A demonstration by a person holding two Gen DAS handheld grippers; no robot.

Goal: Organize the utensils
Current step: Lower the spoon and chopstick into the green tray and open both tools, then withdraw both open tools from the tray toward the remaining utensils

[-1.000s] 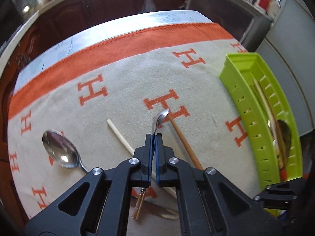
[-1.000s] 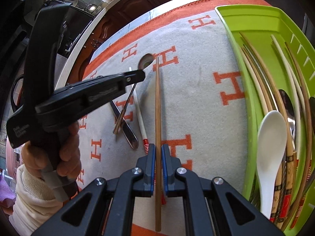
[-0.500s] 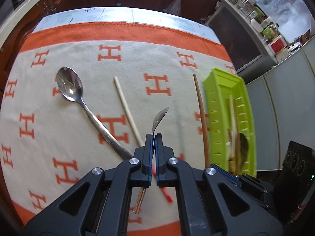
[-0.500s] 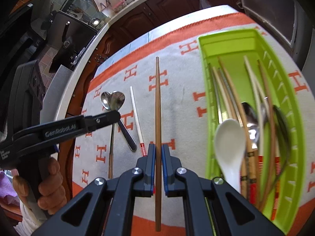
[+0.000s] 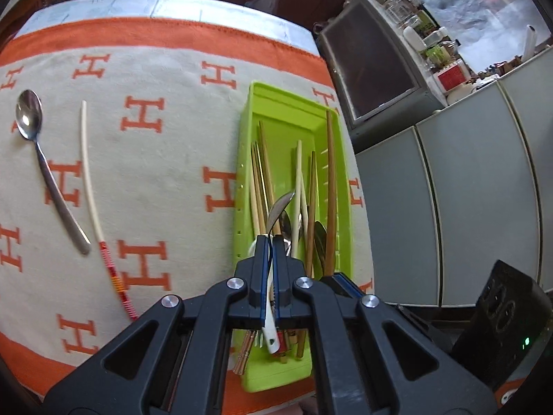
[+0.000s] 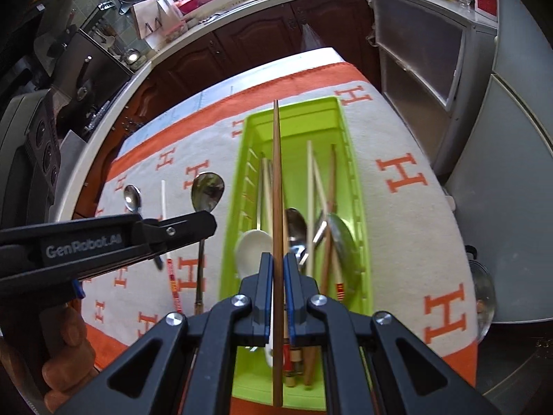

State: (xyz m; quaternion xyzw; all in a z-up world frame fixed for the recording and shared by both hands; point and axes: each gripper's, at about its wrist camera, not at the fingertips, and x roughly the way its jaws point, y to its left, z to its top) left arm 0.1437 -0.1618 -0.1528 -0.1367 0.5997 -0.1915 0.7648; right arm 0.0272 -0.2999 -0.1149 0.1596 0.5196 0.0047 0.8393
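Observation:
My left gripper (image 5: 271, 242) is shut on a small metal spoon (image 5: 281, 204), bowl forward, held in the air by the green tray (image 5: 243, 173). In the right wrist view this left gripper (image 6: 204, 224) and its spoon (image 6: 207, 195) hang just left of the tray (image 6: 230, 224). My right gripper (image 6: 276, 259) is shut on a brown chopstick (image 6: 276, 173), held lengthwise above the tray. Several chopsticks, metal spoons and a white ceramic spoon (image 6: 254, 249) lie in the tray. A large metal spoon (image 5: 29, 117) and a white chopstick (image 5: 88, 173) with a red patterned end rest on the cloth.
The cream cloth with orange H marks (image 5: 145, 117) covers the table. Grey cabinet fronts (image 5: 466, 190) stand close to the table's right edge. A black box (image 5: 501, 318) sits at lower right. A hand (image 6: 62, 346) holds the left gripper's handle. Dark wooden kitchen cabinets (image 6: 262, 41) run behind.
Both grippers have swung right, toward the green tray, each carrying its utensil. The brown chopstick now hangs over the tray instead of over the cloth.

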